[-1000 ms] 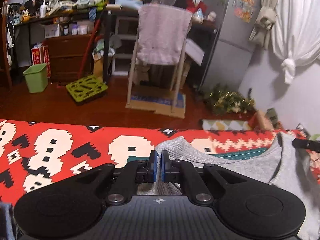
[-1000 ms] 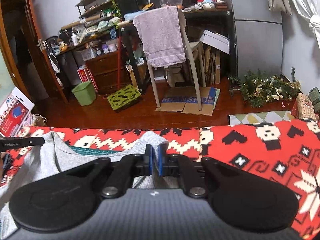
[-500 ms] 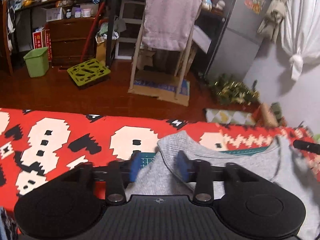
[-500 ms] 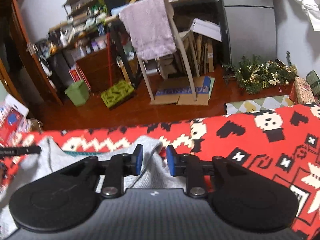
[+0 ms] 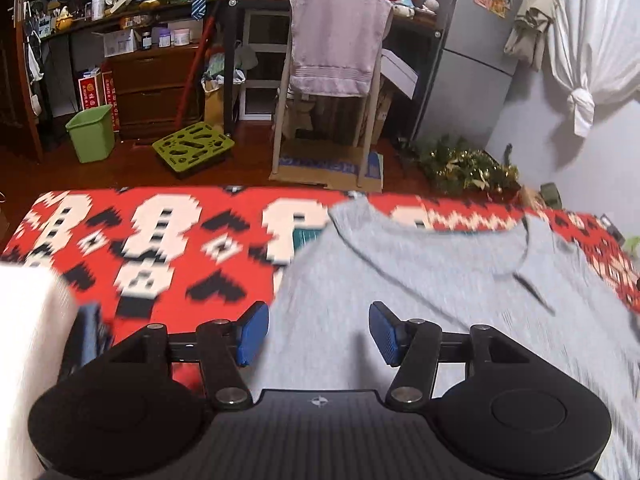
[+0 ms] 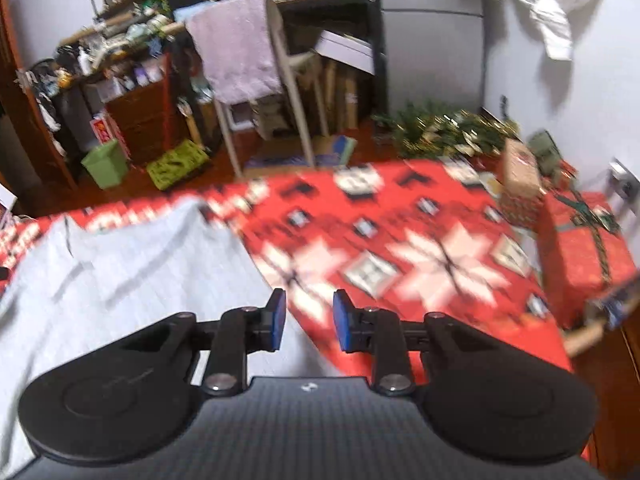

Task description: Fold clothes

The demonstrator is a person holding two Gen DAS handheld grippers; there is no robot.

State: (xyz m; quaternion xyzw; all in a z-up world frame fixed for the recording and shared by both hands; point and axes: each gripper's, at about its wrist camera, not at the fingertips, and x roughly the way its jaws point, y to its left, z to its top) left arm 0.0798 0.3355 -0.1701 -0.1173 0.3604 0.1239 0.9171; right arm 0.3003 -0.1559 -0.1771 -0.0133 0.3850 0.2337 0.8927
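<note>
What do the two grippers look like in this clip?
The left gripper and right gripper look alike: black bodies with two round discs, silver pivot bolts on black linkage arms, a ribbed grey centre panel with a small emblem, and blue ribbed finger pads. No cables or sleeves are visible.

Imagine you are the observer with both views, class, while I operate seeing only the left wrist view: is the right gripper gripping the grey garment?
Observer: No. The right gripper has its jaws apart with nothing between them, above the edge of the grey garment.
Operator: What lies to the right of the garment?
Observer: Bare red patterned blanket, with white snowflake shapes.
Operator: Anything at the far end of it?
Observer: A red wrapped box with a dark ribbon sits at the right end.
</note>
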